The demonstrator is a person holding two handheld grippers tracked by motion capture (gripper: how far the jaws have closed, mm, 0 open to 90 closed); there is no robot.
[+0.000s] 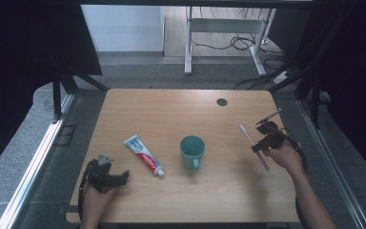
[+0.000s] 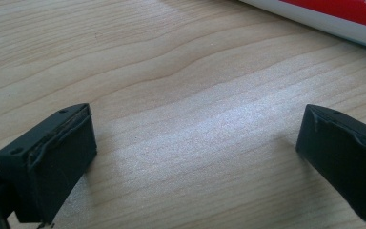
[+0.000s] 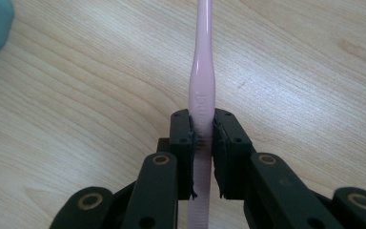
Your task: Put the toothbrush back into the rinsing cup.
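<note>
Right gripper (image 3: 203, 143): clamping slim pink plastic toothbrush (image 3: 201, 90) mid-handle, above pale wooden worktop (image 1: 171, 109).
Left gripper (image 2: 195, 157): gaping wide, holding nothing.
Advice: keeping brush aligned, approaching teal ceramic mug (image 1: 192, 150) slowly.

The left tool (image 2: 195, 157) hangs wide open over bare table (image 2: 181, 95), toothpaste tube (image 2: 343, 14) beyond.

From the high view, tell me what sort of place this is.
Probably a lab or recording workspace: a bare wooden table boxed in by dark curtains, with loose cables on the floor beneath a white desk frame behind.
</note>
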